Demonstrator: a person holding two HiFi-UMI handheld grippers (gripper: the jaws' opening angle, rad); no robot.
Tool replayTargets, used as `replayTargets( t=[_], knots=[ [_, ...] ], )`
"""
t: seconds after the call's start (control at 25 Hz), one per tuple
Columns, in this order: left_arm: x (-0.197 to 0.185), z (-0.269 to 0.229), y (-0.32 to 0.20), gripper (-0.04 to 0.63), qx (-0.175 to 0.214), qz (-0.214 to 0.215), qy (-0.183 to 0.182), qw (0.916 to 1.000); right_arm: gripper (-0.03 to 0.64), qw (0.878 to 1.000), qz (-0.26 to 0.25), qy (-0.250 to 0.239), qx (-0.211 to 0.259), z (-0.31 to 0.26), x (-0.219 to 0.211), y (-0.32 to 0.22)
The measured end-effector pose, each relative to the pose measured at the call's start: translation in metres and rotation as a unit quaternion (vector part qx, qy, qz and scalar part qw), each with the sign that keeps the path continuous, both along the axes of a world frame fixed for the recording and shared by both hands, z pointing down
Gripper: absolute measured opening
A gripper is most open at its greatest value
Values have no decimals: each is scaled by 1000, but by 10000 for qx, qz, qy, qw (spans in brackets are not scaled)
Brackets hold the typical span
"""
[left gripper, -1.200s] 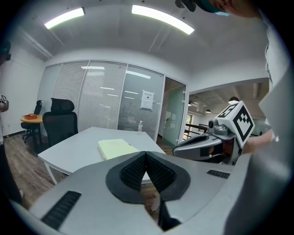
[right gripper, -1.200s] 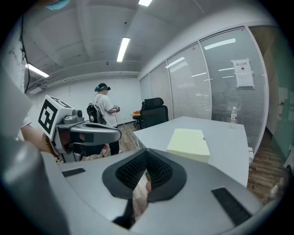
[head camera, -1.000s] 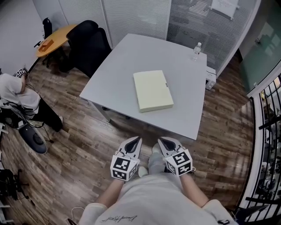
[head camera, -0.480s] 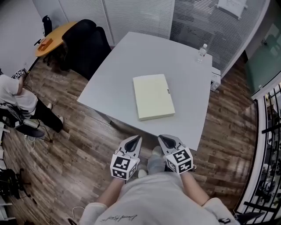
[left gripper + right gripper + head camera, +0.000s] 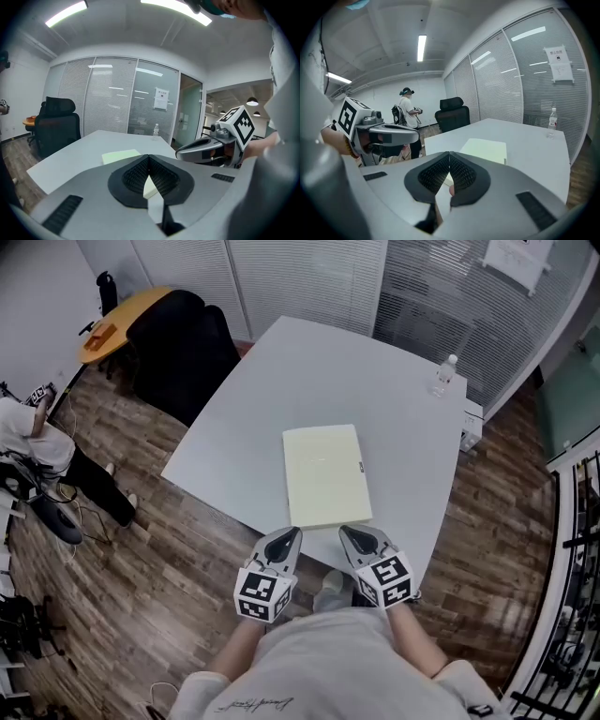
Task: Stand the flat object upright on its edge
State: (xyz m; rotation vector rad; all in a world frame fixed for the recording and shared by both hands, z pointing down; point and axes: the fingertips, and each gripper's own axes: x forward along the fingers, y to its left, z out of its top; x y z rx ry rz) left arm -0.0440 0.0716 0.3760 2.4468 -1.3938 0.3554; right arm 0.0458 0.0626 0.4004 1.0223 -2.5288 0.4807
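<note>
**Flat pad lies by the table's near edge**

Wide bare room is left on the grey table (image 5: 281, 371) around the pale yellow pad (image 5: 324, 474), laid flat beside the near edge. The left claw (image 5: 292, 534) and right claw (image 5: 348, 534) are held closed and empty, near the pad's near end.

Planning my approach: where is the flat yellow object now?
Head view: the flat yellow object lies on the grey table near its close edge, just ahead of the left gripper and right gripper.

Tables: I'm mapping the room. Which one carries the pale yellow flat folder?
The large light grey table in the middle of the view; the pale yellow flat folder lies on it. The small round orange table stands far left, beside the black chair.
</note>
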Motion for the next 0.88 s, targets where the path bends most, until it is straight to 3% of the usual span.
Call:
replayTargets(
  t=[0.44,0.88],
  knots=[
    [10,5,-37,11,-80,-197,-34,9998,25,9998,-151,-37,-139,10,13,-38],
    [5,4,-55,11,-150,2,-76,9999,25,9997,88,-48,-227,10,12,-55]
  ],
)
